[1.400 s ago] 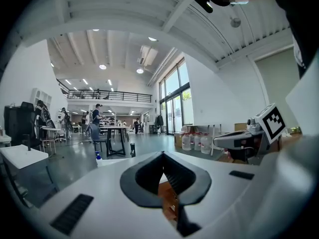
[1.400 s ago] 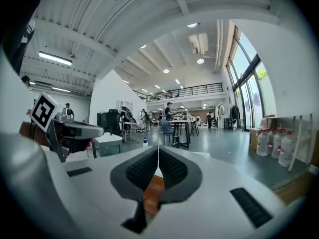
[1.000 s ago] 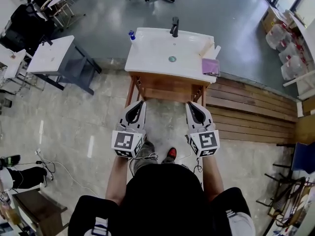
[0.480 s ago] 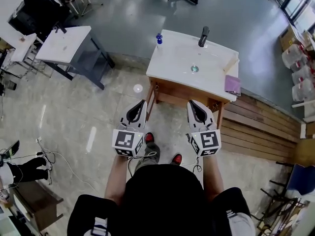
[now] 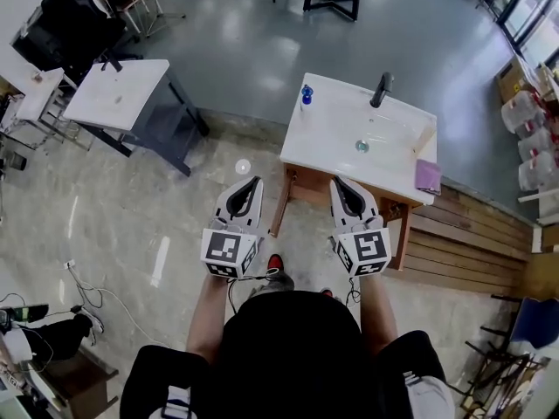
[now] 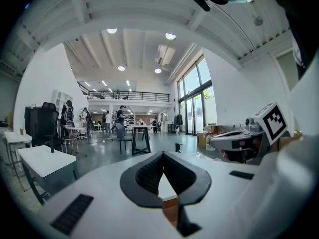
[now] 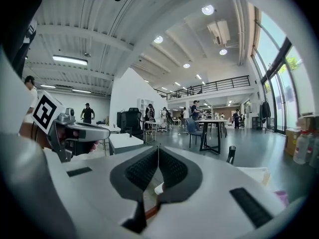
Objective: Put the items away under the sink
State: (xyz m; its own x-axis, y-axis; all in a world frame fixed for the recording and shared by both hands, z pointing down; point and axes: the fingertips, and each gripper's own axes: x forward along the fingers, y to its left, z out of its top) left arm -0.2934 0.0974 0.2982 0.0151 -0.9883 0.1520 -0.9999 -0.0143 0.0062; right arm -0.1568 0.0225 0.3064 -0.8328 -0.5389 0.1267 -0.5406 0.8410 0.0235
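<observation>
Both forearms reach forward in parallel, holding the white left gripper [image 5: 252,182] and right gripper [image 5: 337,182] level. Their jaws are pressed together and empty, and both grippers point at the white wood-framed sink [image 5: 325,143].

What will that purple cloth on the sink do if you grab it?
The purple cloth lies flat at the sink edge, so it will probably flop and droop. It looks thin, so likely light, unlikely to roll.

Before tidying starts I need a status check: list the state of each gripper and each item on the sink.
left gripper, jaws shut, nothing between them.
right gripper, jaws shut, nothing between them.
blue bottle, upright on the sink's back left corner.
purple cloth, lying flat at the sink's right end.
faucet, upright at the back edge.
</observation>
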